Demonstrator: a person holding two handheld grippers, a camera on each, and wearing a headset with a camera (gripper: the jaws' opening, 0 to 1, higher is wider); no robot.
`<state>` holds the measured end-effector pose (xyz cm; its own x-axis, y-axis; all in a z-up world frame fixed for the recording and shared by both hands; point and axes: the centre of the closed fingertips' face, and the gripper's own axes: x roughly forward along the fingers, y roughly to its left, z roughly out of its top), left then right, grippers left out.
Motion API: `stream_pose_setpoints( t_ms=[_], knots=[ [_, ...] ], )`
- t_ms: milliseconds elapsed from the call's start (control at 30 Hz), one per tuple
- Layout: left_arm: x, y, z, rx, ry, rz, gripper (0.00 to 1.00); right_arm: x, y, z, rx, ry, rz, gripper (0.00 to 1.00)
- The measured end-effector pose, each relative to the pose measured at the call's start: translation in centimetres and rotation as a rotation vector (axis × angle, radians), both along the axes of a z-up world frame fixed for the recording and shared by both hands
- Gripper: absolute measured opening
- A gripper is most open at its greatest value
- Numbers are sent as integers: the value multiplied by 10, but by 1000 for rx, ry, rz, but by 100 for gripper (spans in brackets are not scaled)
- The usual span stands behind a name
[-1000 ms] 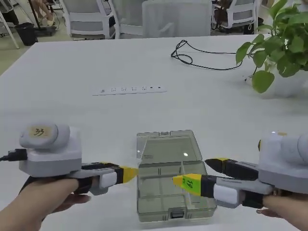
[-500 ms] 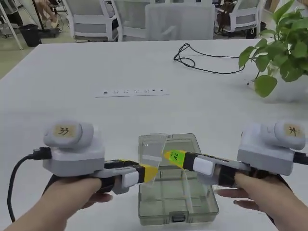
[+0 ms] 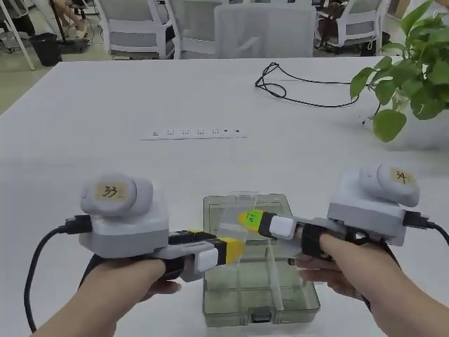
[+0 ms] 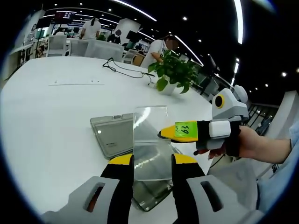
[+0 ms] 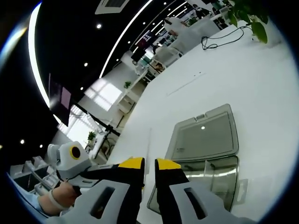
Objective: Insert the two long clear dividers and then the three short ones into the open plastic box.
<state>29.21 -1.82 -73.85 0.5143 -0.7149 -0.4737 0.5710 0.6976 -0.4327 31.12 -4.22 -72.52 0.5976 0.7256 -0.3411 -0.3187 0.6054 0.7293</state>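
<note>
White table (image 3: 175, 91) bears the open box (image 3: 228, 302); over it hangs a clear divider (image 4: 150, 135), your right hand-held gripper (image 5: 149, 162) clamped on its edge, the left hand-held gripper (image 4: 152, 159) seemingly pinching its sides. Next, square it to the box and lower.

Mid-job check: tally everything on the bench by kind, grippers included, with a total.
Clear dividers: 2, held divider, fitted divider
Plastic box: 1
Grippers: 2, left gripper, right gripper
Power strip: 1
Loose black cable: 1
Plant: 1
Total: 8
</note>
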Motion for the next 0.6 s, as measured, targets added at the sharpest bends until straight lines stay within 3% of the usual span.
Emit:
stream_pose_setpoints(
  t_ms=[600],
  knots=[
    [-7, -8, -6, 25, -8, -29, 30, -4, -1, -4, -27, 32, 24, 3]
  ],
)
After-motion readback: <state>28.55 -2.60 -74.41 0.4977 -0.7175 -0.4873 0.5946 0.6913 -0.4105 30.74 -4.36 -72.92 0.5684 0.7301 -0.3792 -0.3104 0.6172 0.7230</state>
